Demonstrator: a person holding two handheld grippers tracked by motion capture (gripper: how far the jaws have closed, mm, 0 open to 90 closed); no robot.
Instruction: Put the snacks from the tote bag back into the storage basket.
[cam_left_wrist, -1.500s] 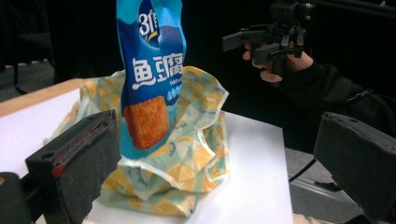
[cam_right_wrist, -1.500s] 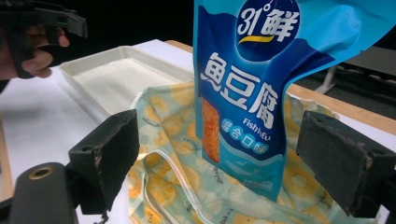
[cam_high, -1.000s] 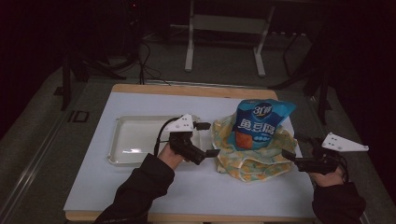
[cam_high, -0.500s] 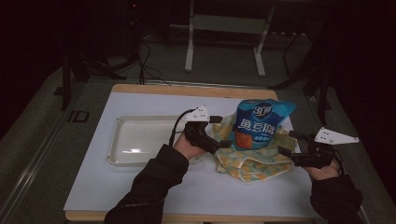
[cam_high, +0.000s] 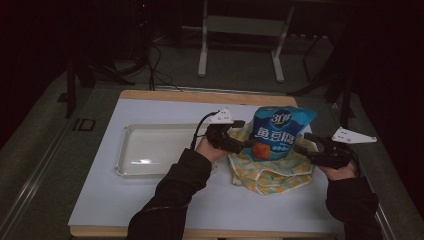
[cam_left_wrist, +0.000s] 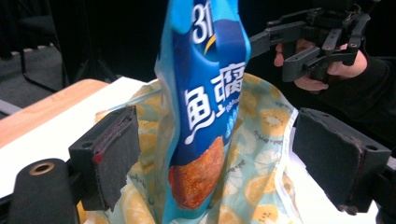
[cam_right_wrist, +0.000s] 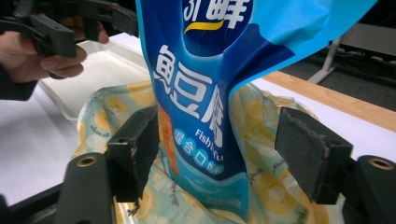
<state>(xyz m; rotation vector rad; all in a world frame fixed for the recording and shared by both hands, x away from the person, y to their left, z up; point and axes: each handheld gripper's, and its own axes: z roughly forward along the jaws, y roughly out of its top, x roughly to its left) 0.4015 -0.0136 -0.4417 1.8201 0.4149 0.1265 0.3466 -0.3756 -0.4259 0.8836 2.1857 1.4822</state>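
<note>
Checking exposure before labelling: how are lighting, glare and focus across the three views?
High view: dim, surroundings near black, a soft glare patch on the white tray. Left gripper view: brighter, snack bag print fairly sharp, near jaws soft. Right gripper view: the bag's lettering readable, the nearest parts of the right gripper slightly blurred.

Readable text is all on the blue snack bag (cam_high: 278, 134), centre-right of the high view. Top of the bag in right gripper view (cam_right_wrist: 219, 84): "3" plus a white character I can't make out. Mid-frame: large white "鱼豆", third character partly creased. Below that: small "Fish…", cut off by a fold. Left gripper view (cam_left_wrist: 205, 107): "3" at top, "鱼" mid-frame.
</note>
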